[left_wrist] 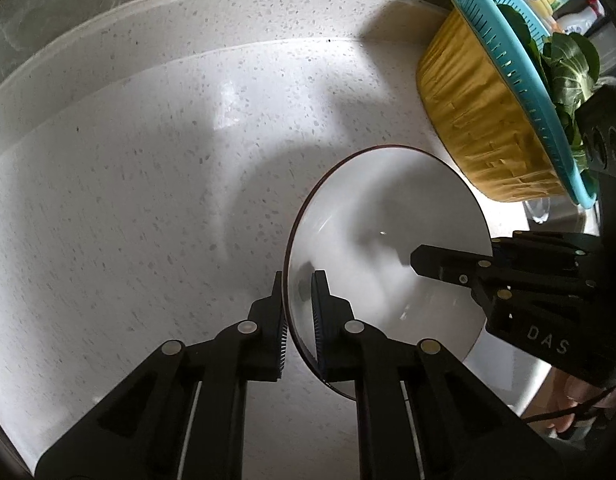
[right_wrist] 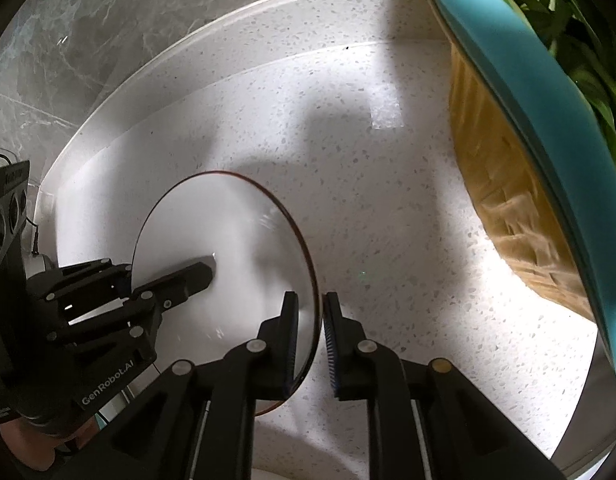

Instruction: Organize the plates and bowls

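- Left wrist view: my left gripper is clamped on the near rim of the white bowl, one finger inside, one outside.
- My right gripper pinches the opposite rim the same way.
- That bowl sits on the speckled white counter, near a yellow woven basket carrying a blue colander of greens.
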Motion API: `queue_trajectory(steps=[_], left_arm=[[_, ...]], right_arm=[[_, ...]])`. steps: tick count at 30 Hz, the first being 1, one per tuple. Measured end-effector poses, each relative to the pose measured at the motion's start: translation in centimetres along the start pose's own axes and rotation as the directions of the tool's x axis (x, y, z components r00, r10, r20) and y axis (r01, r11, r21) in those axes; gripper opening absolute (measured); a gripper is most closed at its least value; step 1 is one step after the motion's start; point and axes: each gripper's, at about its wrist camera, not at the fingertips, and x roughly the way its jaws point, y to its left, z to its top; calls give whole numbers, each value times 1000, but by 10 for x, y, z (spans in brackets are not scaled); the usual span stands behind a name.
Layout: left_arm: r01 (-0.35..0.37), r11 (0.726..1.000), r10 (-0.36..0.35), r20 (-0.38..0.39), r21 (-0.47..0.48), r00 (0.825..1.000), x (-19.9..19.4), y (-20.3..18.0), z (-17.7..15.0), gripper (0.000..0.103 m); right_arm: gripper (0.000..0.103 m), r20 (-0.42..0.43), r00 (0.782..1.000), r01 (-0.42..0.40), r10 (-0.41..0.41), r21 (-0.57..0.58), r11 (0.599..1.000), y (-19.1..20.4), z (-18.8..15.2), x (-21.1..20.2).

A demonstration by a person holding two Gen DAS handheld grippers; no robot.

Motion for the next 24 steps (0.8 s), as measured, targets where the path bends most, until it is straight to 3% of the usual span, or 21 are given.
queue_trajectory(steps=[15,24], left_arm=[[37,999,-38,19,23,999,-48,-28,-8,9],[79,996,-79,-3,51,997,-82,-62,-59,9]], right_arm=[[15,55,998,-39,39,4,999,-5,-12,-50],[18,91,993,-68,69,-12,998,-2,-56,-97]])
